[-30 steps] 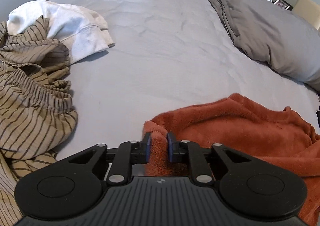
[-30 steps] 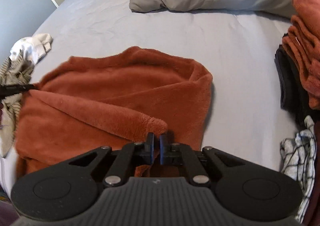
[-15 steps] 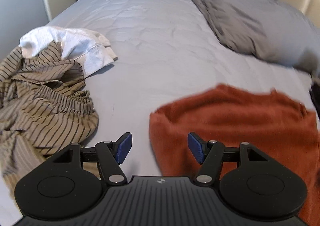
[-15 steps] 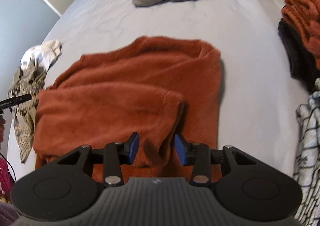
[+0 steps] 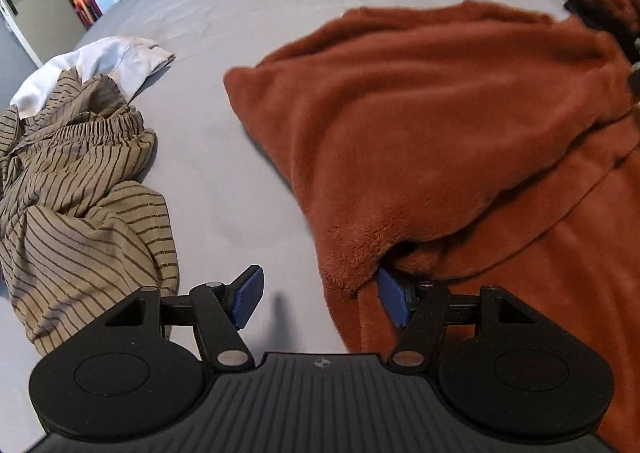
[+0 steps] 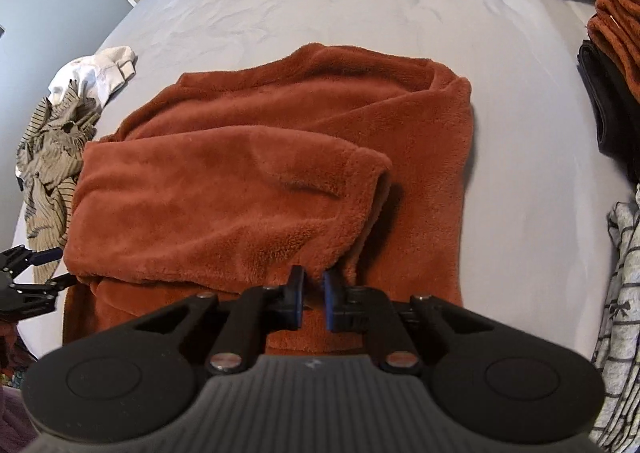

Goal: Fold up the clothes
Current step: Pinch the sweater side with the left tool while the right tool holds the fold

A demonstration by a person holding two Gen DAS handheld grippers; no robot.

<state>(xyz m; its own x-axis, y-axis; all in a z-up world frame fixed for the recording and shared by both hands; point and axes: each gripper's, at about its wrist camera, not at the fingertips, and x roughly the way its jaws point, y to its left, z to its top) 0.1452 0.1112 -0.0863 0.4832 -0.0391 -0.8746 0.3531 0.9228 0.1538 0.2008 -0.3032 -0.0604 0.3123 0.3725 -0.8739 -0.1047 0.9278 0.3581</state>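
Left of the fleece (image 6: 256,189): a striped pile (image 5: 76,189) is sitting well apart. The fleece itself is lying half-folded mid-bed. Left gripper (image 5: 320,299) is hanging spread wide at its near-left corner, one pad tucked under the flap, gripping nothing. Right gripper (image 6: 313,299) is nearly pressed together at the near edge; can't tell if it's pinching fabric. Risk, I'd guess: that plush flap is thick, so a shallow pinch could be slipping off and the fold flopping open.
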